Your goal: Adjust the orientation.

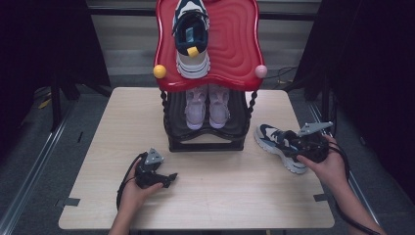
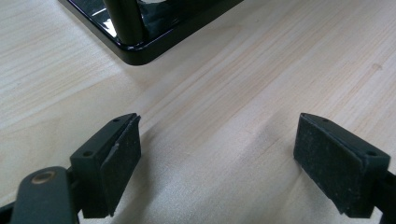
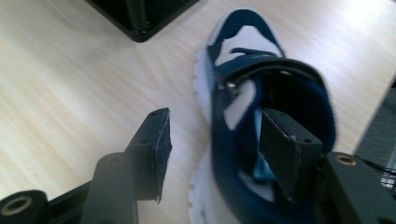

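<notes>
**Sneaker astride the right claw: collar wall between the pads**

Sneaker (image 1: pixel 280 141), navy and white, lies on its sole on the worktop (image 1: pixel 205 196) at the right side, just off the 4 o'clock corner of the shoe rack (image 1: pixel 205 142). Long axis runs from toe at about 10 o'clock, nearest the rack base, to heel at about 4 o'clock, towards the worktop's right edge. In the right gripper view the toe points to 12 o'clock, straight away from the right claw (image 3: pixel 215 154), so approach is from the heel end along the shoe's length. One pad stands inside the foot opening; the other stands outside, over the bare wood, with the near side wall of the collar between them. Jaws are part-closed but not yet pressing: a gap shows on the outer side, so the shoe is judged straddled, not gripped. Matching sneaker (image 1: pixel 192 39) sits on the red top shelf (image 1: pixel 235 49), at 12 o'clock from the rack base; a pale pair (image 1: pixel 207 105) fills the lower shelf. Left claw (image 1: pixel 166 180) rests released on the worktop at 7 o'clock from the rack, well apart from the shoe; its jaws hold nothing. Right hand (image 1: pixel 329 164) is by far the nearer.
</notes>
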{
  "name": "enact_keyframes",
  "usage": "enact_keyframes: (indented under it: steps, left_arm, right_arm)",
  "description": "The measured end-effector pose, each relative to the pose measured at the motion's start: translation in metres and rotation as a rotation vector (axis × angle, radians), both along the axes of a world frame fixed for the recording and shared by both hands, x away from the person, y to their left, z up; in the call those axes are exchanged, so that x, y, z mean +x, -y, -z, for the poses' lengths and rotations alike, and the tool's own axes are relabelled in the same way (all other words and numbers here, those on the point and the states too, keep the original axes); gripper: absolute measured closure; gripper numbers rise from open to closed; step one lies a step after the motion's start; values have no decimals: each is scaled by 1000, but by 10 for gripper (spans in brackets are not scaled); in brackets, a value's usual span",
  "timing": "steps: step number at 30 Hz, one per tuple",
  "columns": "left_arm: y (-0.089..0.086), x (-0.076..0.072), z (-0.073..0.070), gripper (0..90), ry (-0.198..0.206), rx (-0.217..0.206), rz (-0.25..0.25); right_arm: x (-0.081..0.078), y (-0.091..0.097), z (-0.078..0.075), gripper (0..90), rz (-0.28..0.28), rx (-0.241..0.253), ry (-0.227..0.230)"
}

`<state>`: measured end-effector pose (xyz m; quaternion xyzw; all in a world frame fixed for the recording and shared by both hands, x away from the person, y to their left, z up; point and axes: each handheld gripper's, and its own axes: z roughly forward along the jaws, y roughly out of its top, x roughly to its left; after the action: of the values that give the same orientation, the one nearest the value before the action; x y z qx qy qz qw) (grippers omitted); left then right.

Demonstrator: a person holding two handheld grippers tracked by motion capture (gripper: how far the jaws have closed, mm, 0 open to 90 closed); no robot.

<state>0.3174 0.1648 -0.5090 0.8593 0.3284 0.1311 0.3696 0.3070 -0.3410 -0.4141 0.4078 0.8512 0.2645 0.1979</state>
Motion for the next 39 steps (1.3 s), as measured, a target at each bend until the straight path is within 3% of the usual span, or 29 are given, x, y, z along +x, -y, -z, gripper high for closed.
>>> enact_keyframes:
  steps: [3,4,6,7,9,12,16,18,20,21,22,26,28,30,33,39]
  left_arm:
    - [0,0,0,145,0,0,1]
    - [0,0,0,144,-1,0,0]
    - [0,0,0,145,0,-1,0]
    - [0,0,0,144,0,-1,0]
    - [0,0,0,145,0,0,0]
    - [0,0,0,145,0,0,0]
    - [0,0,0,145,0,0,1]
    - [0,0,0,145,-1,-1,0]
    - [0,0,0,145,0,0,0]
    - [0,0,0,145,0,0,0]
    - [0,0,0,145,0,0,0]
    - [0,0,0,145,1,3,3]
    - [0,0,0,145,1,3,3]
    - [0,0,0,145,1,3,3]
    - [0,0,0,145,2,3,3]
    - [-1,0,0,146,4,6,2]
  right_arm:
    - [2,0,4,471,-3,7,-26]
    - [4,-2,10,504,-13,0,-53]
    - [3,-5,13,653,-1,4,-34]
    - [2,-5,13,740,0,31,-30]
    - [3,-6,13,776,13,98,-44]
    - [4,-17,11,795,20,76,-45]
    - [5,-33,11,793,16,153,-63]
    - [4,-44,11,759,6,150,-78]
    - [4,-50,11,656,7,169,-90]
    - [4,-50,11,656,7,169,-90]
    - [3,-52,9,596,-11,130,-66]
    - [0,-44,1,490,-20,96,-31]
    - [-4,-41,-2,481,-24,70,-45]
    - [-6,-41,1,492,-46,60,-92]
    - [-13,-44,7,489,-71,63,-122]
    - [-18,-49,8,508,-91,183,-152]
